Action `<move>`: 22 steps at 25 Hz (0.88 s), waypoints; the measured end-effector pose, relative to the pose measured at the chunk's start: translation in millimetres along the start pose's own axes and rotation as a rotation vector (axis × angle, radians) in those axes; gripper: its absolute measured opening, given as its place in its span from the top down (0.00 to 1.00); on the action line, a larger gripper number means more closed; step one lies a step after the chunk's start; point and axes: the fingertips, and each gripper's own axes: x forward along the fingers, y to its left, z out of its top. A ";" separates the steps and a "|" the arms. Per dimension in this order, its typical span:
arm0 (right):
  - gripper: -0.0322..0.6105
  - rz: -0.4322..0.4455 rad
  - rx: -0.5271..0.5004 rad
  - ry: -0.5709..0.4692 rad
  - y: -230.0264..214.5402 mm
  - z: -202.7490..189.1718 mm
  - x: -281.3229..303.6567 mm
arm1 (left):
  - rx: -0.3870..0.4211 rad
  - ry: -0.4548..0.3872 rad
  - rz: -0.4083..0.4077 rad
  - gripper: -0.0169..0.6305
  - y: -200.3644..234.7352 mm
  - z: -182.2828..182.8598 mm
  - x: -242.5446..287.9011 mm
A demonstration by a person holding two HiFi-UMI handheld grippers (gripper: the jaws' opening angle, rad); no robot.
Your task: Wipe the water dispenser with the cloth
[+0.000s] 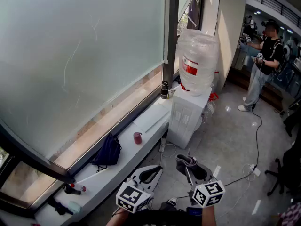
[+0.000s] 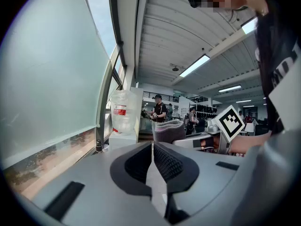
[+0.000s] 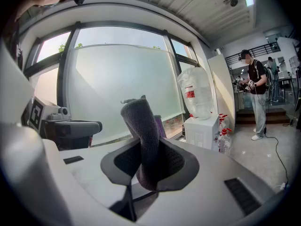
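Nearest, the left gripper has its jaws pressed together on nothing, while the right gripper is clamped on the dark grey cloth, which sticks up between its jaws. Farther off, the white water dispenser stands on the floor at the end of the window ledge, well apart from both grippers, with a large clear bottle on top. A person stands beyond.

Dispenser: white, upright beside the sill, clear red-labelled bottle on top; cloth: dark grey, folded, upright, pinched in right gripper.
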 end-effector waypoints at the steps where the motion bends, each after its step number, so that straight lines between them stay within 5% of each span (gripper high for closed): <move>1: 0.80 0.002 0.002 -0.001 -4.1 0.6 0.7 | 0.000 0.002 -0.001 0.93 -0.7 0.4 4.4; 22: 0.79 0.078 0.018 0.034 -113.4 -2.4 21.3 | -0.008 0.038 0.098 0.93 -9.7 6.1 105.8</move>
